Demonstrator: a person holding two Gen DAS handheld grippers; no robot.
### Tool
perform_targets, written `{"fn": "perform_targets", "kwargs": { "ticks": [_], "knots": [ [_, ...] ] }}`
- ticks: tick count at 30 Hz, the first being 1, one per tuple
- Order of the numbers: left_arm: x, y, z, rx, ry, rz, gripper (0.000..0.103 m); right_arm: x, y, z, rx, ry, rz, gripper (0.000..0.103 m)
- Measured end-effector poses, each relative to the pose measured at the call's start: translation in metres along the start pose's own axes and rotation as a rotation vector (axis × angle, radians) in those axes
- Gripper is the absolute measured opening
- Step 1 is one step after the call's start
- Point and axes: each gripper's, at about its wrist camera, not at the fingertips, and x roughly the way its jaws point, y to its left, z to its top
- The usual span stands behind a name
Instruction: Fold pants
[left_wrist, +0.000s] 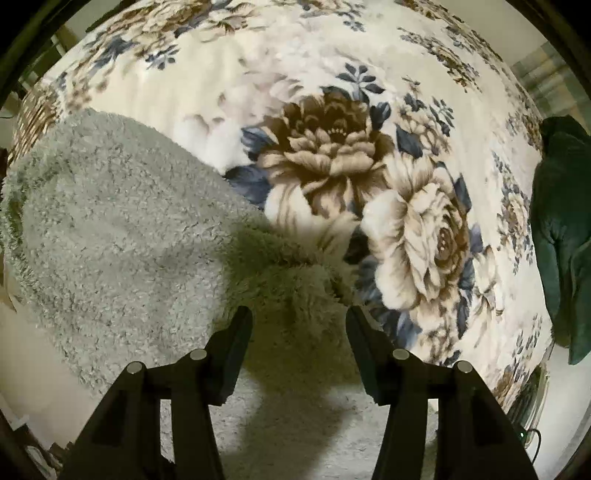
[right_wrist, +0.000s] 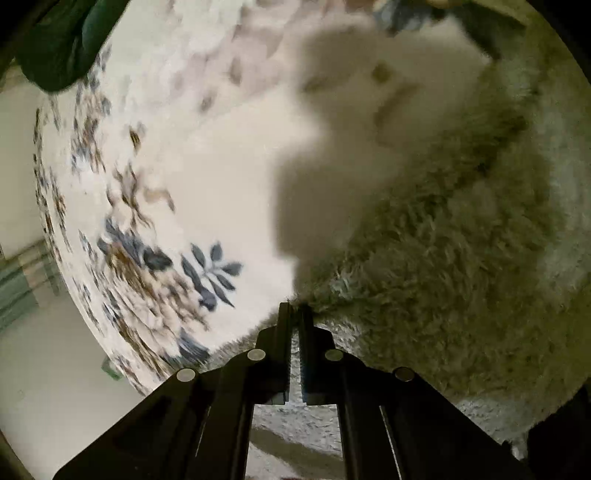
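Note:
The pants (left_wrist: 110, 236) are pale grey-green fluffy fleece, spread over the left of a floral blanket in the left wrist view. My left gripper (left_wrist: 299, 314) is open, its fingers either side of a raised fold of the fleece, close above it. In the right wrist view the same fleece (right_wrist: 443, 258) fills the right side. My right gripper (right_wrist: 295, 308) is shut on an edge of the pants, fleece pinched between its tips and lifted off the bed. The view is blurred.
The bed is covered by a cream blanket (left_wrist: 332, 147) with brown and blue flowers, also in the right wrist view (right_wrist: 184, 166). A dark green garment (left_wrist: 565, 229) lies at the bed's right edge and shows in the right wrist view (right_wrist: 59, 40) at top left. Pale floor lies beyond the bed.

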Motion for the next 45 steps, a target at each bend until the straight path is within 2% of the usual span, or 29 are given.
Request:
{"fn": "perform_targets", "kwargs": {
  "ticks": [1, 3, 5, 8, 11, 12, 14, 17, 18, 20, 23, 26, 28, 33, 35, 38, 40, 42, 43, 45],
  "knots": [
    [-0.004, 0.002, -0.003, 0.010, -0.003, 0.004, 0.050, -0.002, 0.000, 0.001, -0.026, 0.000, 0.008, 0.009],
    [-0.012, -0.001, -0.014, 0.041, -0.008, 0.003, 0.050, -0.015, -0.002, -0.008, -0.113, 0.000, 0.061, 0.031],
    [-0.020, -0.007, -0.031, 0.098, -0.021, 0.012, 0.050, -0.036, -0.018, -0.022, -0.135, -0.027, 0.117, 0.068],
    [-0.025, -0.019, -0.070, 0.213, -0.017, 0.019, 0.055, -0.076, -0.063, -0.039, -0.094, -0.098, 0.190, 0.073],
    [-0.018, -0.025, -0.111, 0.308, 0.016, 0.022, 0.060, -0.118, -0.126, -0.055, -0.024, -0.195, 0.198, 0.080],
    [-0.012, -0.027, -0.127, 0.337, 0.036, 0.033, 0.062, -0.133, -0.151, -0.061, -0.002, -0.241, 0.190, 0.080],
    [0.005, -0.031, -0.155, 0.365, 0.089, 0.024, 0.073, -0.152, -0.187, -0.065, 0.025, -0.307, 0.158, 0.081],
    [0.032, -0.037, -0.187, 0.404, 0.121, 0.040, 0.079, -0.167, -0.243, -0.061, 0.081, -0.362, 0.134, 0.086],
    [0.040, -0.039, -0.193, 0.421, 0.122, 0.060, 0.080, -0.166, -0.264, -0.057, 0.114, -0.359, 0.125, 0.086],
    [0.061, -0.044, -0.208, 0.470, 0.118, 0.113, 0.087, -0.163, -0.289, -0.052, 0.148, -0.370, 0.141, 0.086],
    [0.077, -0.050, -0.218, 0.536, 0.068, 0.167, 0.093, -0.145, -0.316, -0.033, 0.133, -0.379, 0.197, 0.086],
    [0.082, -0.051, -0.216, 0.539, 0.055, 0.165, 0.100, -0.130, -0.326, -0.015, 0.089, -0.386, 0.257, 0.086],
    [0.087, -0.050, -0.213, 0.526, 0.065, 0.152, 0.103, -0.120, -0.323, -0.008, 0.062, -0.425, 0.299, 0.086],
    [0.096, -0.049, -0.205, 0.509, 0.094, 0.163, 0.103, -0.123, -0.321, 0.001, 0.059, -0.499, 0.450, 0.086],
    [0.099, -0.051, -0.204, 0.501, 0.092, 0.169, 0.103, -0.127, -0.320, 0.001, 0.057, -0.509, 0.512, 0.082],
    [0.105, -0.060, -0.203, 0.482, 0.072, 0.176, 0.103, -0.134, -0.310, 0.004, 0.027, -0.506, 0.636, 0.081],
    [0.106, -0.060, -0.207, 0.476, 0.054, 0.183, 0.103, -0.129, -0.299, 0.010, -0.016, -0.503, 0.600, 0.081],
    [0.105, -0.060, -0.214, 0.470, 0.041, 0.193, 0.103, -0.108, -0.297, 0.022, -0.004, -0.449, 0.553, 0.081],
    [0.105, -0.060, -0.216, 0.468, 0.038, 0.194, 0.103, -0.098, -0.300, 0.026, 0.017, -0.424, 0.558, 0.081],
    [0.106, -0.062, -0.220, 0.466, 0.035, 0.195, 0.103, -0.087, -0.302, 0.027, 0.028, -0.431, 0.571, 0.081]
  ]
}}
